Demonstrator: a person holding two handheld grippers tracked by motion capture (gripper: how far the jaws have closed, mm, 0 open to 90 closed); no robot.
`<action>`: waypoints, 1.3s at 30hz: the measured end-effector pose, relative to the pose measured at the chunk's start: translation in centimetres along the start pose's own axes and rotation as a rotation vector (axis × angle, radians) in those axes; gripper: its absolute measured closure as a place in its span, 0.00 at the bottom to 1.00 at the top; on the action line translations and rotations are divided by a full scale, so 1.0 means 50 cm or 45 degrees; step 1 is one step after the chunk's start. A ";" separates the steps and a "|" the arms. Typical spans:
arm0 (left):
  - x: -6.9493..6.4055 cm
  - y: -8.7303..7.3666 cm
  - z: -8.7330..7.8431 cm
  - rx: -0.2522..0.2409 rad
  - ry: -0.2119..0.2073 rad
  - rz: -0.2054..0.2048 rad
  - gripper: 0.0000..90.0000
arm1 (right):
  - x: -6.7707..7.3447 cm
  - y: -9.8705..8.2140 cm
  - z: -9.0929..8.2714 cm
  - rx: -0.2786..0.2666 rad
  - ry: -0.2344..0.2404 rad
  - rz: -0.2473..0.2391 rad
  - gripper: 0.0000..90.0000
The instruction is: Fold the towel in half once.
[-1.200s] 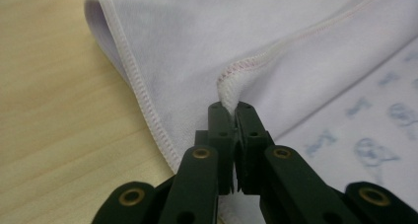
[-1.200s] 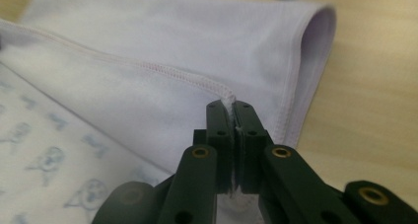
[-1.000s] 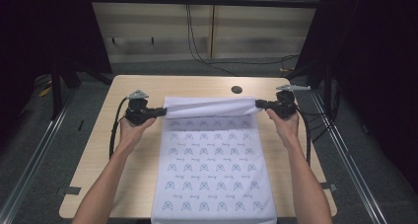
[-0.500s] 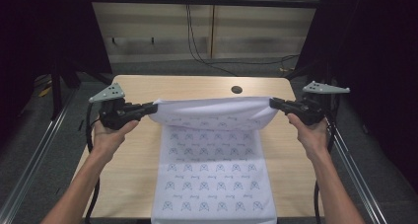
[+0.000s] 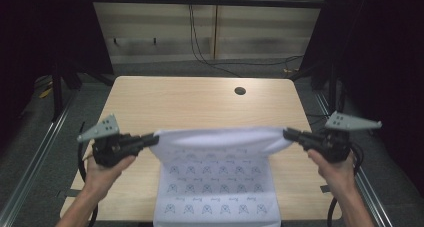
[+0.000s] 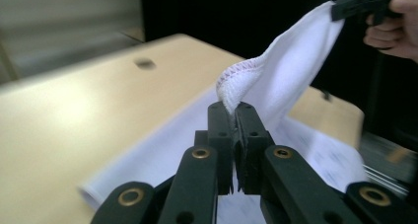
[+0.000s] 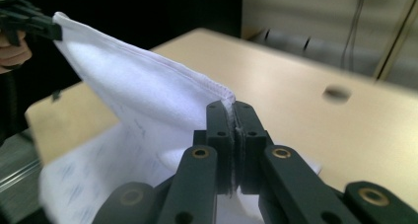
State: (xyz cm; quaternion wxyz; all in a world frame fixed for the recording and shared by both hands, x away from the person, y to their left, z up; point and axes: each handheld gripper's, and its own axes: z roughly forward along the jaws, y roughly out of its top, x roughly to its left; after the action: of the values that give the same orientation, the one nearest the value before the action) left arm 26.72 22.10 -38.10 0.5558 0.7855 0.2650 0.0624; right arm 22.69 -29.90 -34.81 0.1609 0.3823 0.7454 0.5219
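Above table's 6 o'clock half: white patterned fabric cloth (image 5: 216,187), far edge lifted, corners clamped by left gripper (image 5: 148,140) and right gripper (image 5: 291,134). Step: folding. Next: carry edge nearward, release.

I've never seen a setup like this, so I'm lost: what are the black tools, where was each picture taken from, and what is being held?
A person holds two hand tools. In the high view, the left gripper and right gripper each pinch a top corner of a white patterned cloth, lifting that edge while the rest lies on the light wooden table. The other two pictures come from cameras riding on each gripper, looking along its black jaws, shut on the cloth's hem.
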 end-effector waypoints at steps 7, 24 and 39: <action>-0.026 -0.148 0.021 0.232 -0.076 -0.049 0.94 | 0.038 -0.164 0.003 0.222 0.097 0.042 0.95; -0.037 -0.184 0.000 0.221 -0.234 -0.074 0.80 | 0.078 -0.250 -0.055 0.255 0.250 0.083 0.78; 0.125 -0.139 0.202 0.335 0.036 -0.151 0.85 | -0.043 -0.169 0.224 0.380 0.082 -0.007 0.75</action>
State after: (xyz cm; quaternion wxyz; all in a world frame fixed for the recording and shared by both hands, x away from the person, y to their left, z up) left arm 33.60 18.31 -49.41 0.4471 0.8336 0.3244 0.0053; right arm 27.88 -25.54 -47.30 0.0794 0.3830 0.8206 0.4168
